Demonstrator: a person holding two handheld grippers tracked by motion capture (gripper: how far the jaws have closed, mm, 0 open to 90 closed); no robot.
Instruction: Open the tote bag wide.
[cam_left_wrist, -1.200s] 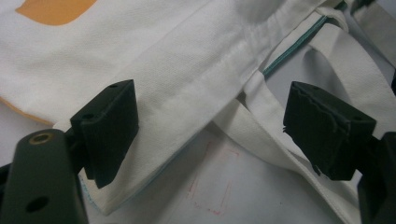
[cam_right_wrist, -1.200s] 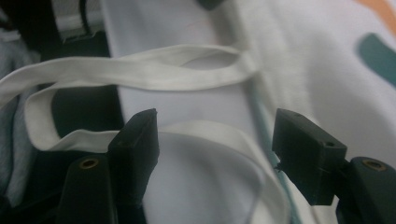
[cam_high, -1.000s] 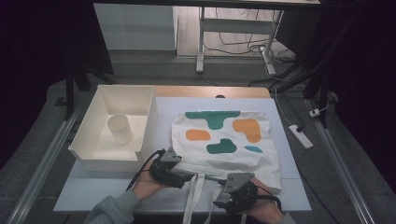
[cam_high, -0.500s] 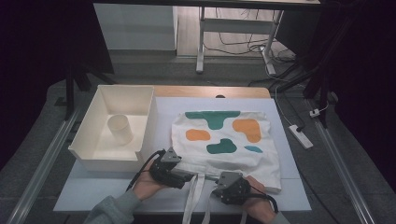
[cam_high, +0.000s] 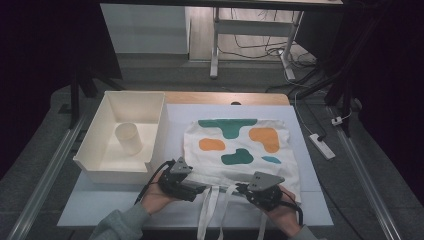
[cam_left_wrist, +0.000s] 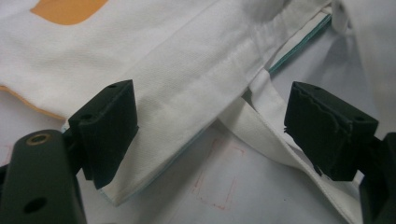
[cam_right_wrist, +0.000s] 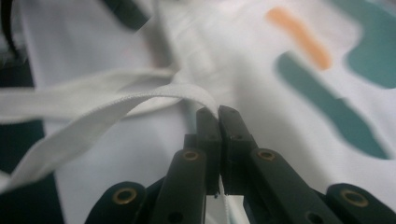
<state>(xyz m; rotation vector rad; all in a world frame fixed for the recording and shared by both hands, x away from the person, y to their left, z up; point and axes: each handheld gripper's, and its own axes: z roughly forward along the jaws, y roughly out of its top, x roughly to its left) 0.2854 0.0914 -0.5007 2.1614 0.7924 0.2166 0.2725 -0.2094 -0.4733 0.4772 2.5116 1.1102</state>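
A white tote bag (cam_high: 240, 145) with green and orange patches lies flat on the white mat, its two straps trailing toward the front edge. My left gripper (cam_high: 200, 189) is open at the bag's near left corner. In the left gripper view its jaws (cam_left_wrist: 210, 112) stand wide on either side of the folded hem (cam_left_wrist: 187, 93) and a strap (cam_left_wrist: 261, 135), touching neither. My right gripper (cam_high: 242, 189) sits at the near hem by the straps. Its jaws (cam_right_wrist: 218, 112) have just been closing and are now shut on the white strap (cam_right_wrist: 116, 109), where it joins the bag.
A white tray (cam_high: 95, 150) stands left of the bag with a white cup (cam_high: 129, 138) inside. The mat's front edge lies just behind both hands. A power strip (cam_high: 322, 146) lies on the floor to the right.
My right gripper moved a little away from the person, up to the bag's hem, and its jaws shut there. The left gripper stayed where it was, still open.
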